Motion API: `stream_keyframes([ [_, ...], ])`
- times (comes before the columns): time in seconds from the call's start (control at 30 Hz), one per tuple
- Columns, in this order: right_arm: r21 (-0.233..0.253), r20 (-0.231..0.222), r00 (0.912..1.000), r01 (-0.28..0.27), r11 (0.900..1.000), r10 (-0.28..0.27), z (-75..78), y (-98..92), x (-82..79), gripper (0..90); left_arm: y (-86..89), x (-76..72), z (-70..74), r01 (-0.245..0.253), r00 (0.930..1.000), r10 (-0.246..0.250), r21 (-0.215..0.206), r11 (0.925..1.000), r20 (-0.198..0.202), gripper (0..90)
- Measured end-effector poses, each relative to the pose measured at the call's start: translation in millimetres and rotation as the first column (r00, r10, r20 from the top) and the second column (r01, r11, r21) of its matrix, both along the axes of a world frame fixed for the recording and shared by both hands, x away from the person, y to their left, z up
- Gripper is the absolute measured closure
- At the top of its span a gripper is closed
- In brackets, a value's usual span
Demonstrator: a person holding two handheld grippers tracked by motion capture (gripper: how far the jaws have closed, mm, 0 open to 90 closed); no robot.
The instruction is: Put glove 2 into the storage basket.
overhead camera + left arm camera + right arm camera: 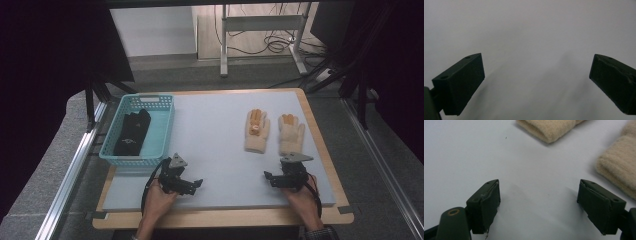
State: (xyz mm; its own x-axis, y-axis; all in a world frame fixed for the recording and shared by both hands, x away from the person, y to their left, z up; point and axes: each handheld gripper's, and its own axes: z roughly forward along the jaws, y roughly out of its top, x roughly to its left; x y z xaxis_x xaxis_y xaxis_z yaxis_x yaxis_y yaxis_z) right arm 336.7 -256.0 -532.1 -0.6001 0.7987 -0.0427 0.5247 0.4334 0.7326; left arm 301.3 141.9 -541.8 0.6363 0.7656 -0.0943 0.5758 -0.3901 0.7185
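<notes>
Grey matting is covering the table (220, 145), and both grippers are resting near its front edge. The left gripper (192, 184) and right gripper (270, 177) are standing wide, holding nothing. Two beige gloves (274, 131) are lying just beyond the right gripper, apparently awaiting pickup; the next move is calling for a forward reach. A teal basket (162, 131) is already containing a black glove pair (132, 132).

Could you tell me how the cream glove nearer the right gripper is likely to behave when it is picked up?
The cream glove looks thick and fuzzy, so it will probably sag and fold rather than hold its shape. Its nap should grip the jaws well, so slipping seems unlikely. Lying flat on the table mat, it won't roll, and the open right gripper may need to pinch an edge.
</notes>
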Motion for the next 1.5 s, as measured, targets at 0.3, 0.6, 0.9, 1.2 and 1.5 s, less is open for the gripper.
stream_keyframes([
  [0.3, 0.012, -0.001, 1.0, 0.001, 1.0, -0.001, 0.4, -1.2, 0.2, 19.2, -0.8, -1.1, -7.9, -0.019, 0.9998, 0.019, 0.068, 0.9975, 0.002, 0.3],
  [0.6, 0.064, -0.016, 0.9995, 0.028, 0.998, -0.027, 4.8, -9.7, -0.1, 28.1, -0.8, -1.6, -8.4, -0.022, 0.9997, 0.021, 0.068, 0.9974, 0.007, 0.4],
  [0.9, 0.075, 0.003, 0.9965, 0.083, 0.994, -0.084, 31.2, -34.5, 15.2, 47.3, -0.9, -1.8, -8.6, -0.023, 0.9997, 0.023, 0.067, 0.9975, 0.008, 0.4],
  [1.2, 0.06, 0.013, 0.9921, 0.124, 0.991, -0.125, 45.4, -57.8, 59.6, 56.7, -1.2, -2.0, -8.8, -0.026, 0.9996, 0.025, 0.065, 0.9975, 0.01, 0.4],
  [1.5, -0.019, 0.048, 0.9962, 0.073, 0.997, -0.072, 34.7, -61.6, 108.6, 28.5, -1.2, -2.0, -8.9, -0.026, 0.9996, 0.025, 0.065, 0.9975, 0.011, 0.4],
])
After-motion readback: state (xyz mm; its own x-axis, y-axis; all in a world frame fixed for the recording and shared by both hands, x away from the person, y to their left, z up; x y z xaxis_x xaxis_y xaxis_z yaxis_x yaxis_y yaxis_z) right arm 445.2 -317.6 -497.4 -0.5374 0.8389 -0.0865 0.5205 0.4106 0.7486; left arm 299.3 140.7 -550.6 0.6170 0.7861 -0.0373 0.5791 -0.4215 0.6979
